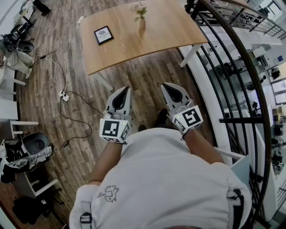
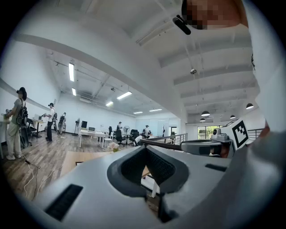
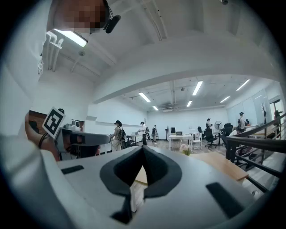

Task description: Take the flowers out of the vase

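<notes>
Pale flowers [image 1: 140, 9] stand in a slim vase [image 1: 142, 23] at the far side of a wooden table [image 1: 147, 42], well ahead of me. My left gripper [image 1: 125, 89] and right gripper [image 1: 166, 85] are held level in front of my chest, over the floor and short of the table. Both are shut, with nothing between the jaws. The left gripper view shows its tips [image 2: 145, 148] together and the flowers [image 2: 114, 146] small in the distance. In the right gripper view the tips [image 3: 143, 147] also meet, with the flowers [image 3: 184, 149] far off to the right.
A framed picture [image 1: 103, 35] lies on the table left of the vase. A dark metal railing [image 1: 232, 71] curves along the right. Cables and a power strip [image 1: 65, 95] lie on the wood floor at left, near chairs [image 1: 31, 147]. Several people [image 3: 118, 134] stand far off.
</notes>
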Motion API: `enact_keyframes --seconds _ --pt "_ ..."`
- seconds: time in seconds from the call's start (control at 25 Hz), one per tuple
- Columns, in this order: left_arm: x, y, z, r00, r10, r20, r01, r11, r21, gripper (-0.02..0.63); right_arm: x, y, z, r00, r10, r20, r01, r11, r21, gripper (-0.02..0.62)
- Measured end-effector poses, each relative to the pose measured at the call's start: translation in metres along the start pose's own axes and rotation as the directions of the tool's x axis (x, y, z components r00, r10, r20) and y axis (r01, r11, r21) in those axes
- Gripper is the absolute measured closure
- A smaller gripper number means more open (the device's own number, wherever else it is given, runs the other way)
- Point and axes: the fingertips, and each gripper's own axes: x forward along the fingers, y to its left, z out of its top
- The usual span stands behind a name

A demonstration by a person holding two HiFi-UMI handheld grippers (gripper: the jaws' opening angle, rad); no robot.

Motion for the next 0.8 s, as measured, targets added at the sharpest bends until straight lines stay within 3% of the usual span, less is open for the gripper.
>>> enact_keyframes --seconds 0.44,0.8 --pt "0.026 -0.003 -0.002 1.000 0.002 -0.009 -0.003 1.000 -0.016 0.603 0.006 -0.033 -0.003 1.000 0.022 -0.007 -0.022 1.000 0.015 0.592" --pt "0.092 -0.005 -0.001 0.999 0.016 -0.036 -0.016 1.000 -0.006 0.601 0.026 -0.094 -0.002 0.998 0.064 0.004 -0.064 0.997 0.031 0.592"
